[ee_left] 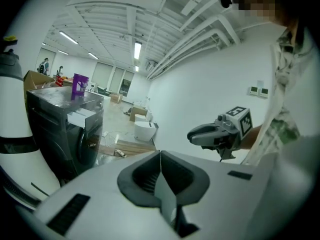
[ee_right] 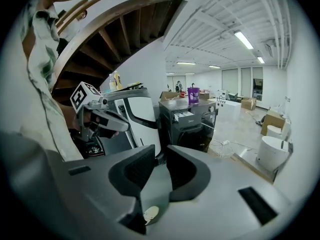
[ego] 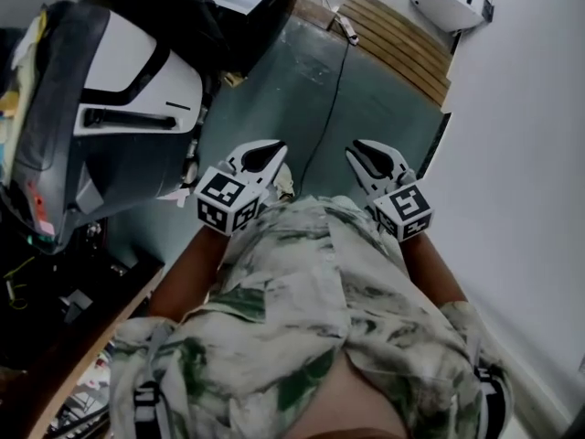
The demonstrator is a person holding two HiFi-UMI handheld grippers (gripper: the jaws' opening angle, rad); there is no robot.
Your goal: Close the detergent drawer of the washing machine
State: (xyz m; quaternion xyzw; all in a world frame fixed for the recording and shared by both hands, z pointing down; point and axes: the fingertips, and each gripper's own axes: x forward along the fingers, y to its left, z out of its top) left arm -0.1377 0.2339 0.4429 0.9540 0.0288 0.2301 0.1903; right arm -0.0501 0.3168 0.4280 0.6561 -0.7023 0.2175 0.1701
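The right claw [ee_right: 161, 156] is hanging in the air in front of the person's shirt, its jaws standing a narrow gap apart and gripping nothing. The left claw [ee_left: 160, 156] is hovering beside it, its jaws meeting at the tips and likewise empty.

The dark washing machine [ee_right: 192, 126] is standing well apart from both, across a stretch of bare floor. The pale detergent drawer [ee_right: 183, 117] is sticking out of the machine's upper front, so the task is not yet begun.

In the right gripper view the drawer is lying almost straight ahead of the jaws, just a little to their right. In the left gripper view the machine is sitting far off to the left of the jaws, so that claw is aiming past it.

The drawer's long axis is running out from the machine's face towards the person. Closing it is probably calling for a walk up to the machine and a push straight along that axis. The right claw is looking the better lined up for that.
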